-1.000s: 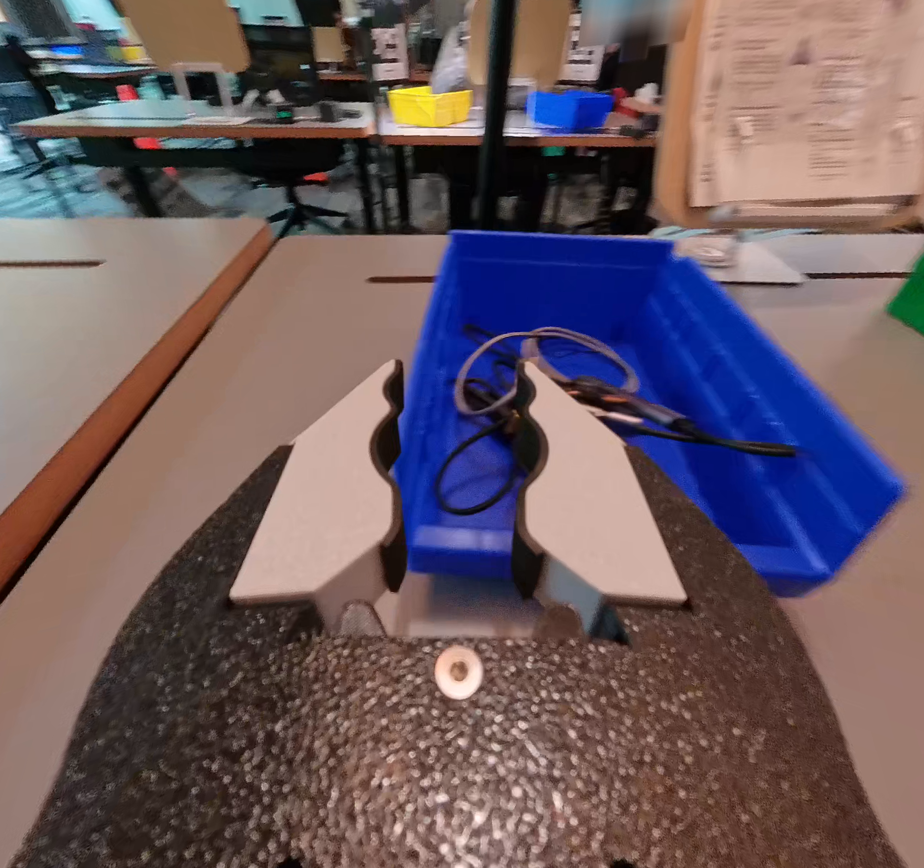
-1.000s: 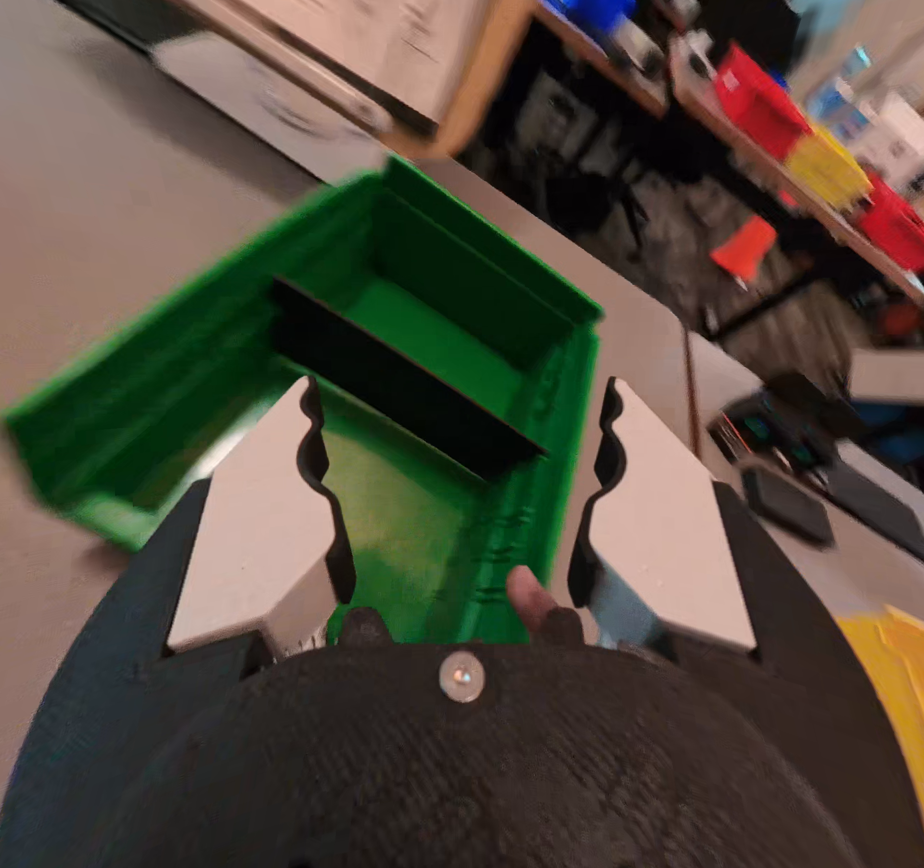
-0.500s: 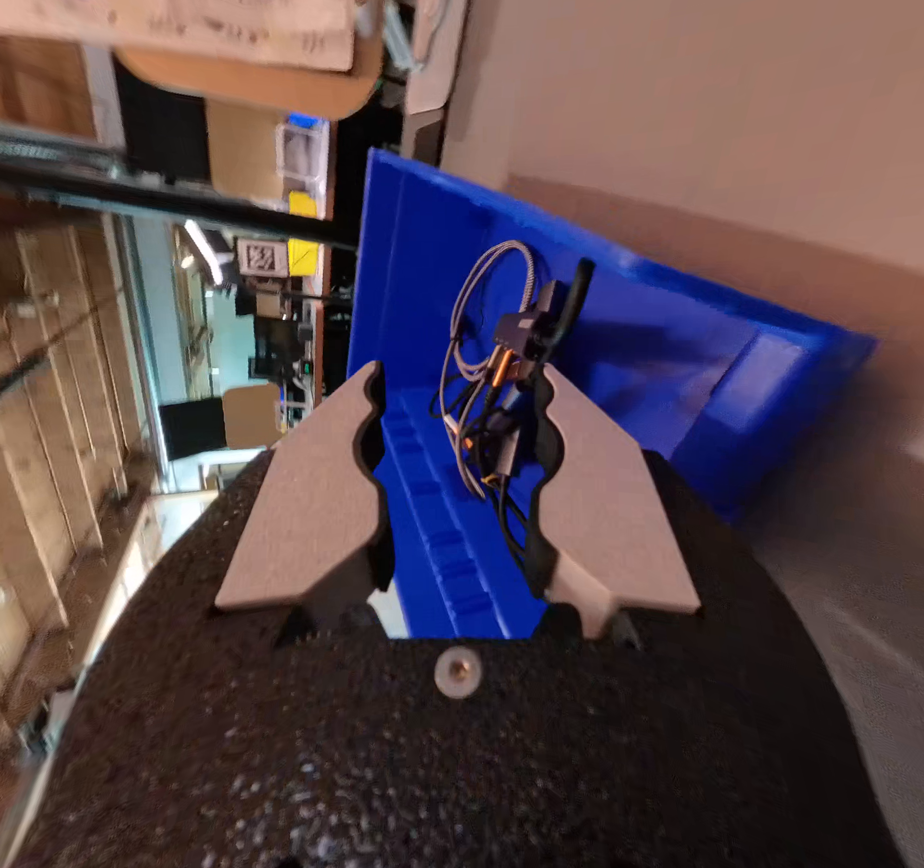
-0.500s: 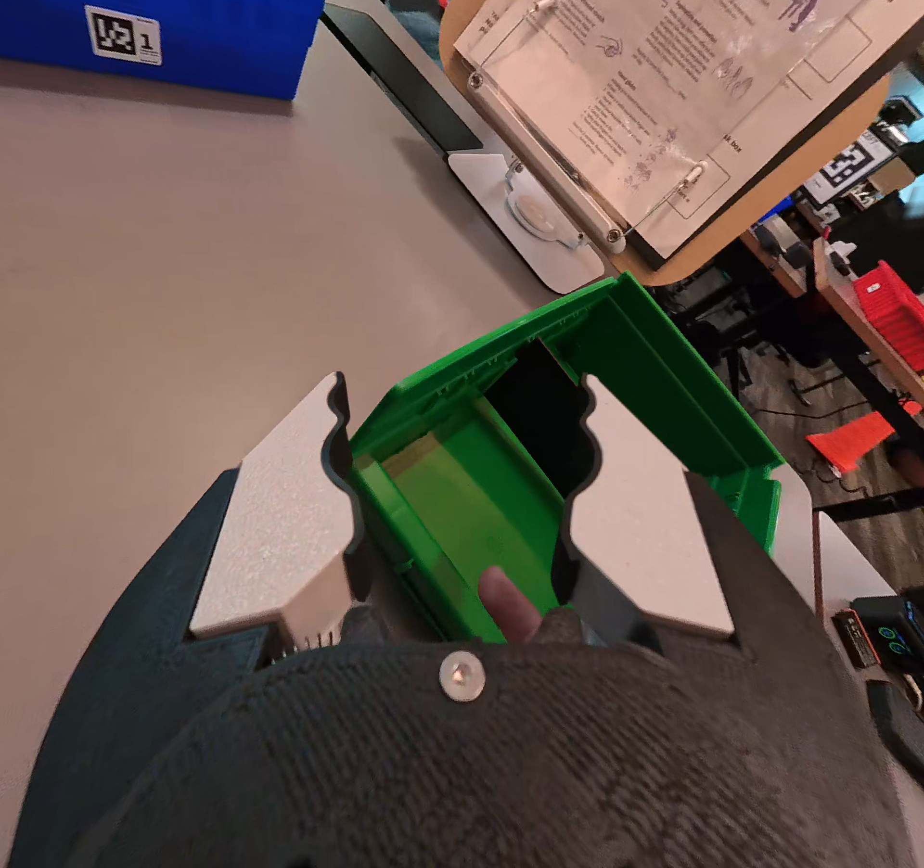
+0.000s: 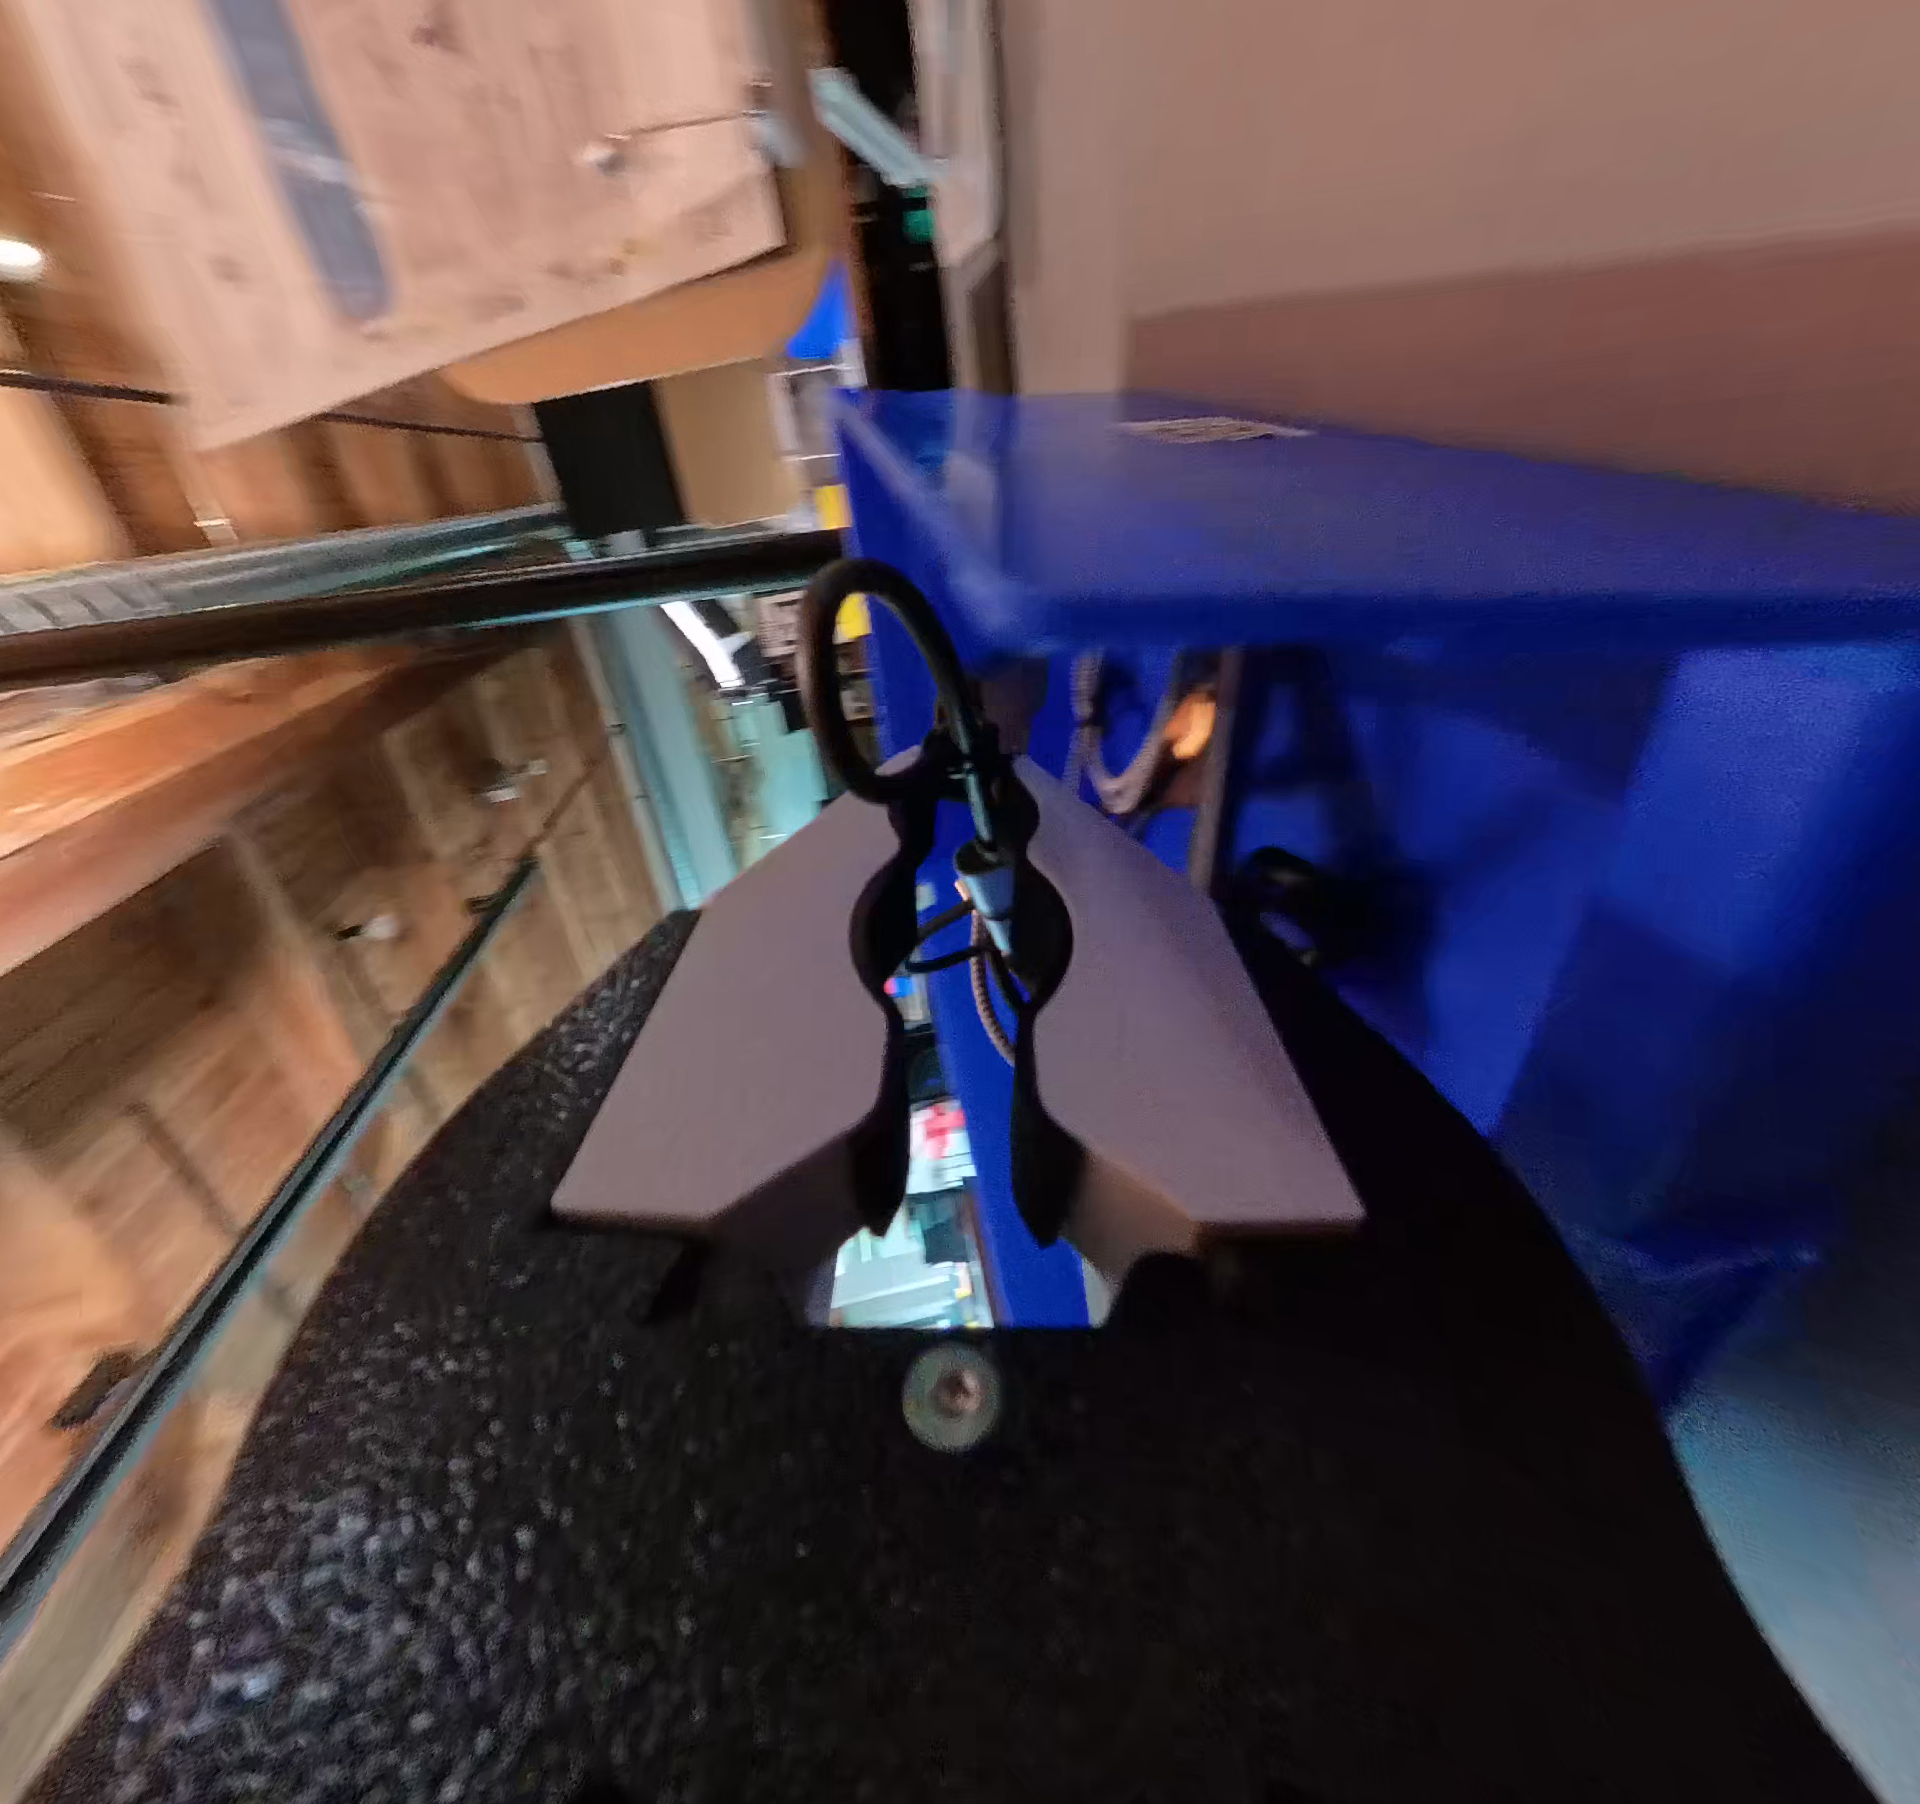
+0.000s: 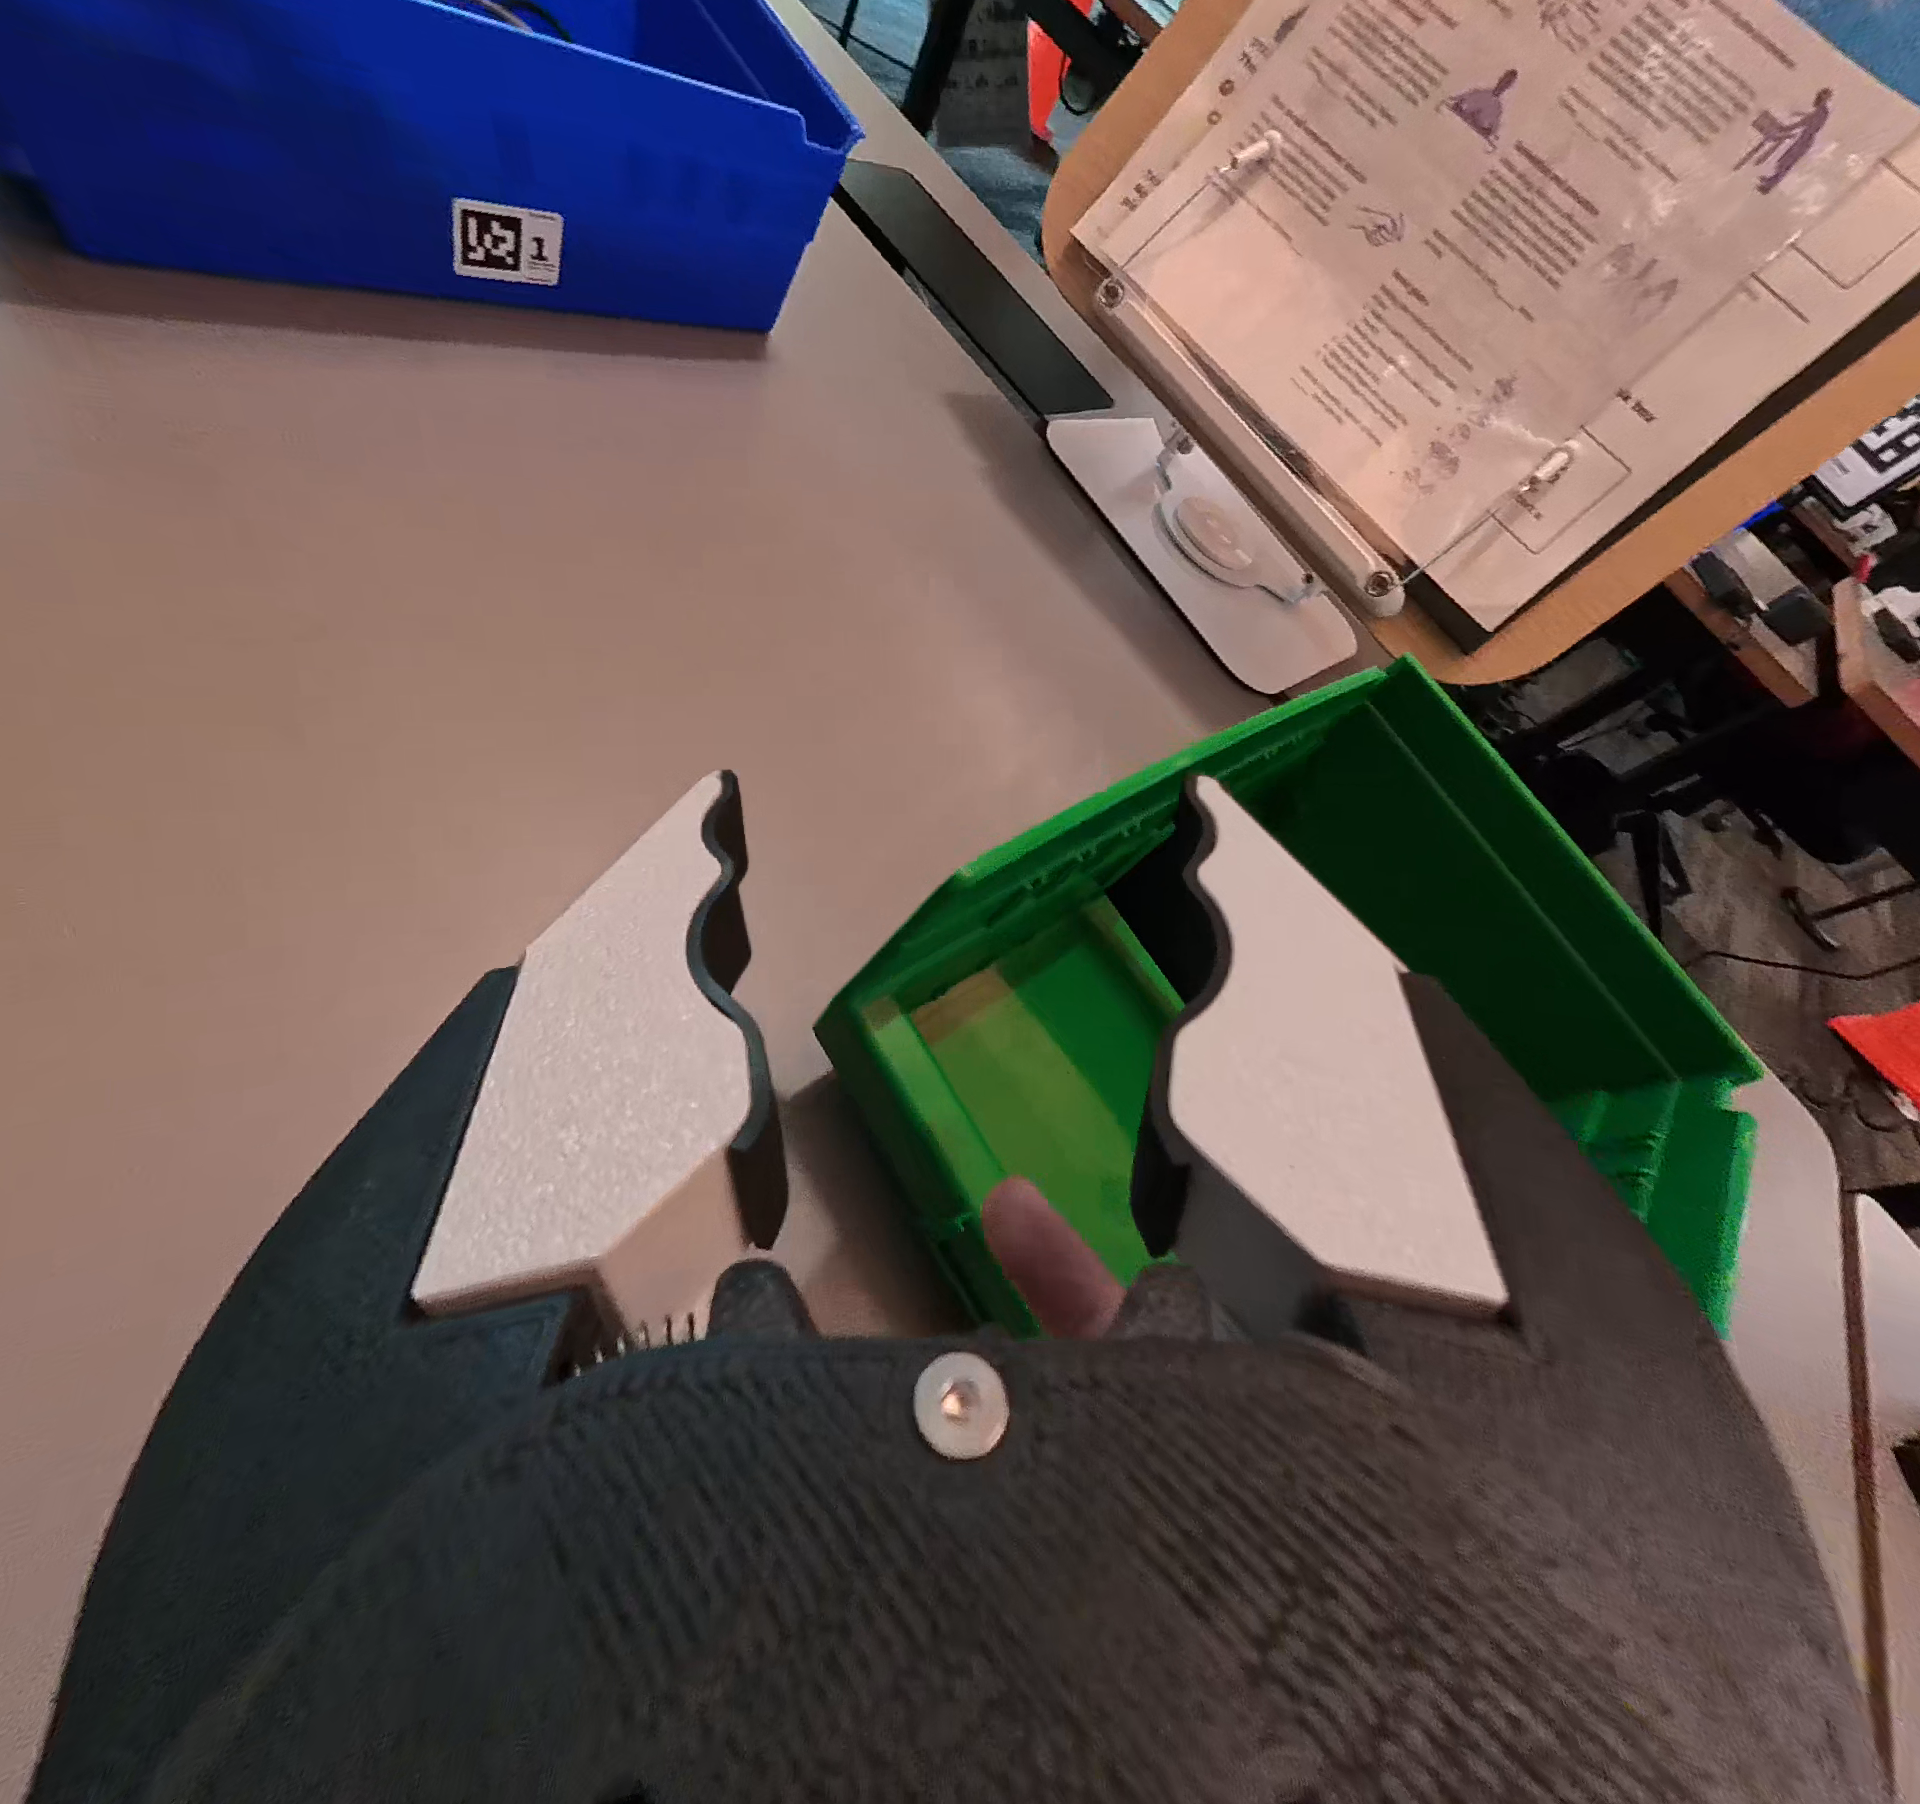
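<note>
In the left wrist view, which is rolled onto its side, my left gripper (image 5: 966, 788) is shut on a black cable (image 5: 831, 674). The cable's loop sticks out past the fingertips and a metal plug sits between the jaws. The blue bin (image 5: 1455, 528) is close on the right, with more cables (image 5: 1122, 767) inside it. In the right wrist view, my right gripper (image 6: 958, 793) is open and empty above the near end of a green bin (image 6: 1558, 923). The green bin has a black divider (image 6: 1143, 902). A person's fingertip (image 6: 1044, 1255) shows at the gripper's base.
The blue bin (image 6: 312, 123) stands at the far left of the grey table (image 6: 416, 611) and bears a square marker sticker. A wooden stand holding a printed sheet (image 6: 1507, 227) is behind the green bin. Other tables and coloured bins lie beyond the table edge.
My left gripper rolled sideways, closed on the black cable and drew it up at the blue bin's edge. My right gripper stayed open and shifted towards the green bin's near end.
</note>
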`<state>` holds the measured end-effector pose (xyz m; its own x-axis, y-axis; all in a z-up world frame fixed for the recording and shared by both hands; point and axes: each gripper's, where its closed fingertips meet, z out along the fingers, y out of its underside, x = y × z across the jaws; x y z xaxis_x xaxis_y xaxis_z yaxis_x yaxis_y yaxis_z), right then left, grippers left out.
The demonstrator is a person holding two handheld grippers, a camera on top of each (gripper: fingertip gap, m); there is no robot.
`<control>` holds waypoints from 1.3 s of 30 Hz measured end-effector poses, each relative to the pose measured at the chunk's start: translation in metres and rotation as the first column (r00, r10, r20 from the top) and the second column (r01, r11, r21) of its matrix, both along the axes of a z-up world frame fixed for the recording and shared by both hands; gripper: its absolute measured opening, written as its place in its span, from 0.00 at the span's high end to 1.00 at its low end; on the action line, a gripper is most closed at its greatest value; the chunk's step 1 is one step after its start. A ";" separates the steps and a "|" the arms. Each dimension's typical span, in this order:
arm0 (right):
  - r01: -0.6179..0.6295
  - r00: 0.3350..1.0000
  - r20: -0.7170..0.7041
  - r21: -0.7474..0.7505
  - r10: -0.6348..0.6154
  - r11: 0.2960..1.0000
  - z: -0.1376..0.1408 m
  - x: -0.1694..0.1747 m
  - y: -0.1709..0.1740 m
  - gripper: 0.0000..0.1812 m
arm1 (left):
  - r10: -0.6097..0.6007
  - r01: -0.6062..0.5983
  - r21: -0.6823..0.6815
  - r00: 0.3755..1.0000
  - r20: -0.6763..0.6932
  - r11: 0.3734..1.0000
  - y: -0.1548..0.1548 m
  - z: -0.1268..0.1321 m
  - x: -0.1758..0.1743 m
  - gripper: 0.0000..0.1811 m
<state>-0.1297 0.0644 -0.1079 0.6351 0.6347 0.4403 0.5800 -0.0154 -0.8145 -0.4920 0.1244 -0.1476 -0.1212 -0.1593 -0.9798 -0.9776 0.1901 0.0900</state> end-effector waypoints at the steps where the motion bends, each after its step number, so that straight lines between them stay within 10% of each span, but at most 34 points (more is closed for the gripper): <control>1: -0.004 1.000 -0.010 -0.007 0.004 1.000 0.000 -0.002 0.000 0.55 | 0.002 -0.002 0.064 1.000 0.004 0.998 -0.003 0.014 -0.002 0.95; 7: -0.133 0.914 -0.395 -0.084 0.090 0.987 0.028 -0.047 -0.011 0.55 | -0.102 0.097 0.400 0.995 -0.010 0.912 -0.044 0.115 0.031 0.95; 12: -0.425 0.603 -0.784 -0.160 0.146 0.891 0.059 -0.102 -0.036 0.55 | -0.298 0.282 0.563 0.952 -0.067 0.777 -0.101 0.184 0.105 0.96; 18: -0.656 0.314 -0.934 -0.085 0.169 0.750 0.096 -0.126 -0.071 0.57 | -0.532 0.491 0.662 0.831 -0.162 0.566 -0.176 0.248 0.184 0.96; 27: -0.579 0.354 -0.902 -0.005 0.246 0.815 0.117 -0.095 -0.077 0.58 | -0.679 0.472 0.738 0.734 -0.025 0.482 -0.190 0.351 0.201 0.96; 32: -0.537 0.349 -0.916 -0.022 0.198 0.843 0.113 -0.072 -0.061 0.58 | -0.743 0.557 0.611 0.665 0.078 0.562 -0.167 0.334 0.221 0.96; 39: -0.504 0.288 -0.942 0.005 0.174 0.864 0.116 -0.038 -0.049 0.54 | -0.724 0.767 0.170 0.472 0.503 0.619 -0.128 0.230 0.237 0.96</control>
